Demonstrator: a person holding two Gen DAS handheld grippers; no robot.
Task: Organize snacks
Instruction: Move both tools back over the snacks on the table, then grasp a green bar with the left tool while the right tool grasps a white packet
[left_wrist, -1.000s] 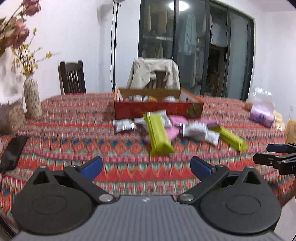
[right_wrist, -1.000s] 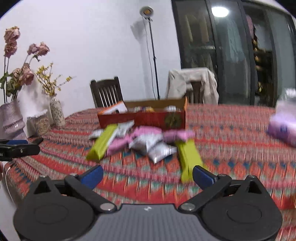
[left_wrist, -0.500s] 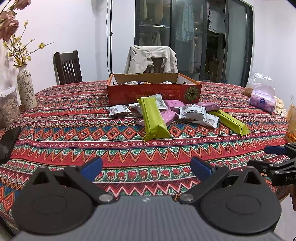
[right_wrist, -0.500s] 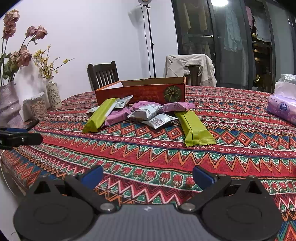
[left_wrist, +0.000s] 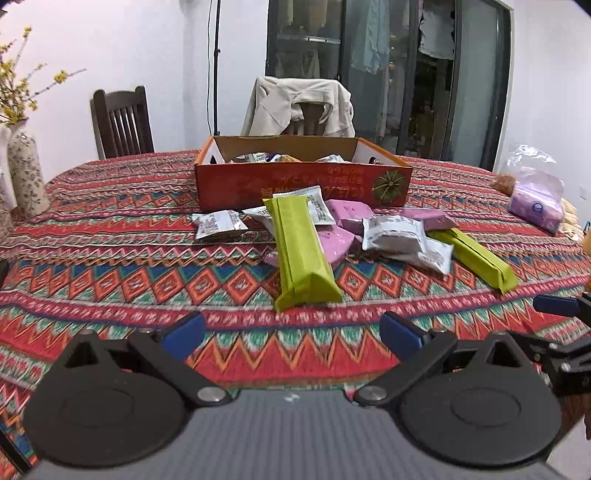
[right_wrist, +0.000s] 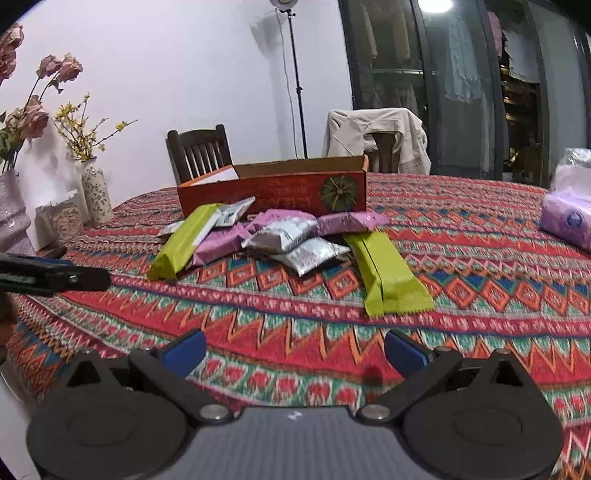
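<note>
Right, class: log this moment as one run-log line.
left gripper: open, empty | right gripper: open, empty | snack packets: loose before red box

White walls, dark wooden chair (left_wrist: 122, 122), jacket-draped chair (left_wrist: 301, 107), glass-fronted wardrobe (left_wrist: 388, 74), floor lamp (right_wrist: 282, 3), patterned tablecloth (left_wrist: 110, 266)

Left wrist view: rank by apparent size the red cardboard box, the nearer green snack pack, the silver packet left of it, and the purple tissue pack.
1. red cardboard box
2. nearer green snack pack
3. purple tissue pack and silver packet look alike; differing distance leaves them unranked.
</note>
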